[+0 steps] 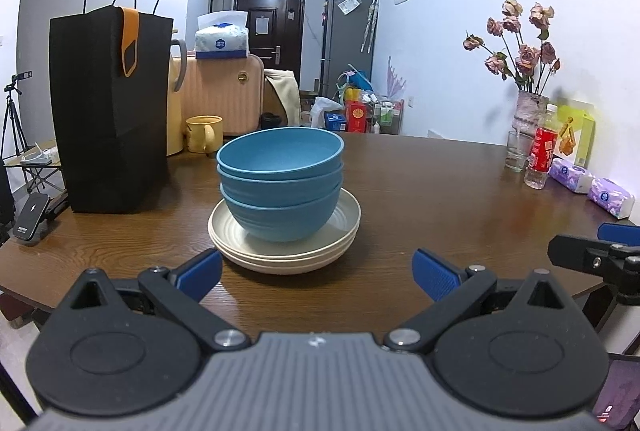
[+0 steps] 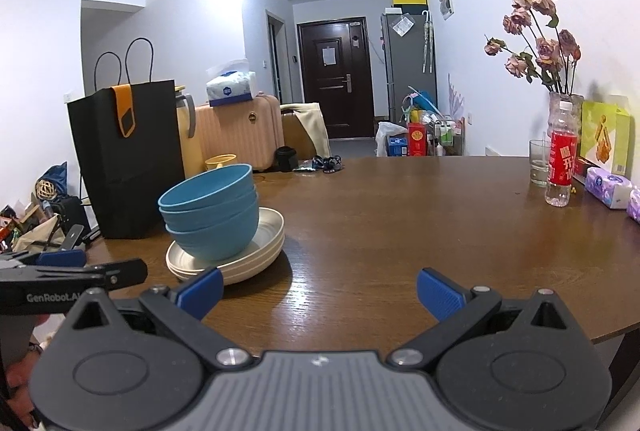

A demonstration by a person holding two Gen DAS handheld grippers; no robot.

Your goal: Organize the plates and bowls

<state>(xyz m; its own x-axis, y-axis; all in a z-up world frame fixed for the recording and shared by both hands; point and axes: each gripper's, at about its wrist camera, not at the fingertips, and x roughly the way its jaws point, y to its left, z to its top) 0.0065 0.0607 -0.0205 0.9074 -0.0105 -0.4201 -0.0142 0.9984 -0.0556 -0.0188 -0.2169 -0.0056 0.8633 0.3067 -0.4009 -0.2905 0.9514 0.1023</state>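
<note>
Three nested blue bowls (image 1: 280, 183) (image 2: 212, 211) stand on a stack of cream plates (image 1: 344, 235) (image 2: 268, 243) on the brown wooden table (image 1: 440, 199) (image 2: 400, 215). My left gripper (image 1: 318, 277) is open, just in front of the stack, with nothing between its blue pads. My right gripper (image 2: 320, 293) is also open and empty, over bare table to the right of the stack. In the left wrist view the right gripper's black tip juts in at the far right edge. The right wrist view shows the left gripper's side at the left edge.
A tall black paper bag (image 1: 112, 111) (image 2: 128, 159) stands left of the stack, with a yellow mug (image 1: 204, 133) behind. At the far right are a vase of dried roses (image 1: 528, 107), a glass (image 1: 518, 151), a red-labelled bottle (image 2: 562, 159) and tissue packs (image 1: 610, 197).
</note>
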